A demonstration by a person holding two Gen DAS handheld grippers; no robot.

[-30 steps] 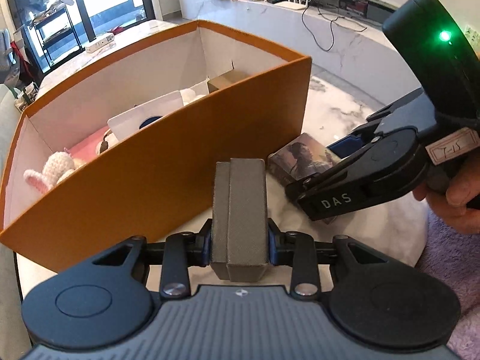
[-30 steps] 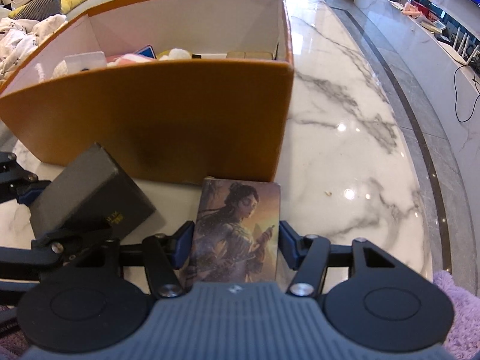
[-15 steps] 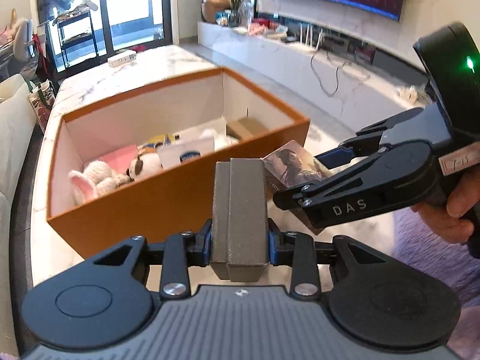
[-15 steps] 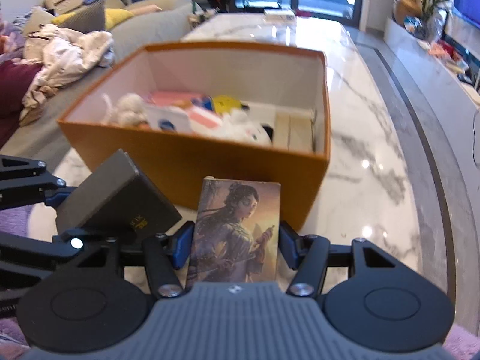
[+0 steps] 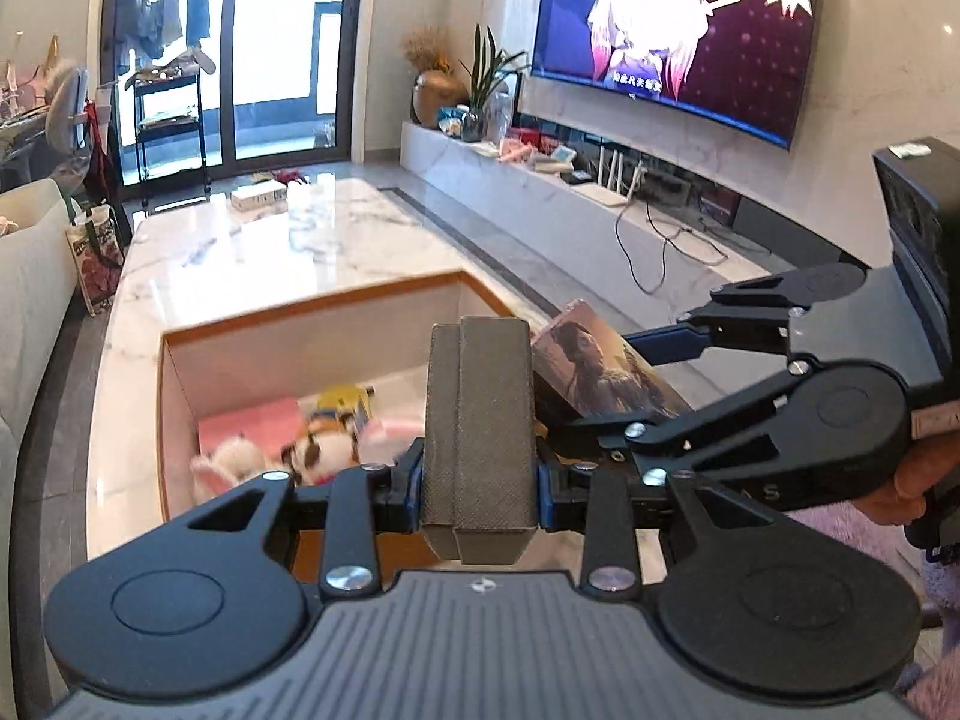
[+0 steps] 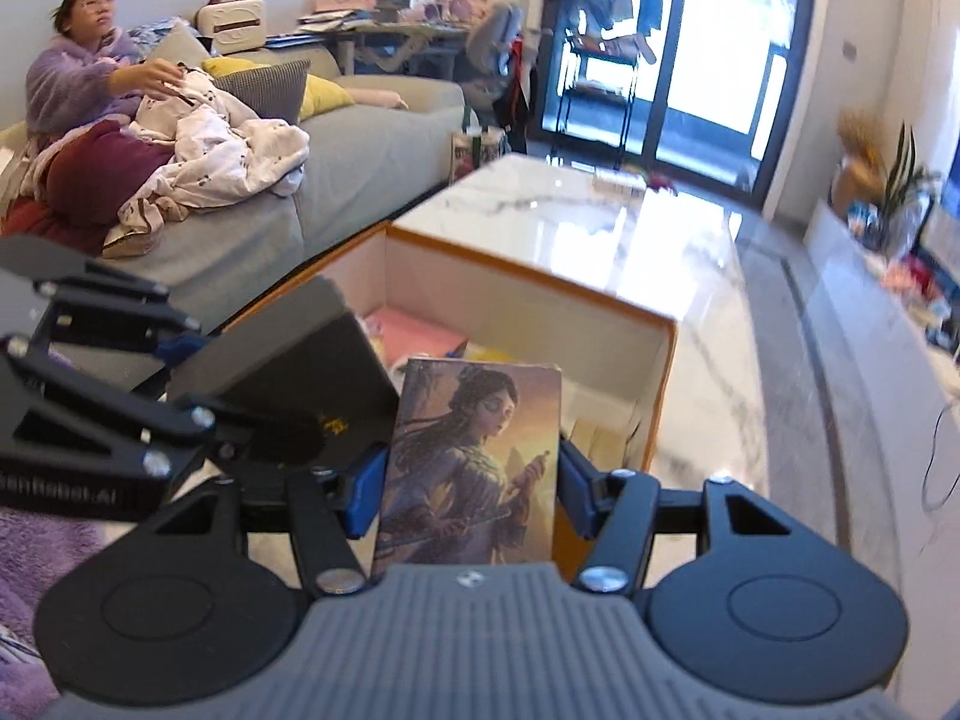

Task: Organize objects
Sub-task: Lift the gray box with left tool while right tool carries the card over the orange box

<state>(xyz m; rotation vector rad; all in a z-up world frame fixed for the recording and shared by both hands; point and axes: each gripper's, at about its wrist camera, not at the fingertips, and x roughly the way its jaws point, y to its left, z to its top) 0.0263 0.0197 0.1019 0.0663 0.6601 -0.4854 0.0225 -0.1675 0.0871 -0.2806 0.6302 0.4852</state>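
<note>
My left gripper (image 5: 478, 480) is shut on a dark grey textured box (image 5: 477, 414), held above the near edge of the orange storage box (image 5: 282, 315). The grey box also shows in the right wrist view (image 6: 288, 378). My right gripper (image 6: 468, 480) is shut on a card box with a painted woman (image 6: 474, 462), held over the orange box (image 6: 540, 276); the card box also shows in the left wrist view (image 5: 606, 372). The two grippers are side by side, close together.
Inside the orange box lie plush toys (image 5: 270, 456), a pink item (image 5: 246, 423) and a yellow item (image 5: 342, 399). The box stands on a white marble table (image 5: 270, 246). A grey sofa (image 6: 336, 180) with a seated person is at the left, a TV wall at the right.
Both grippers have risen with their boxes from table level beside the orange box to above its rim, so its inside shows from higher up.
</note>
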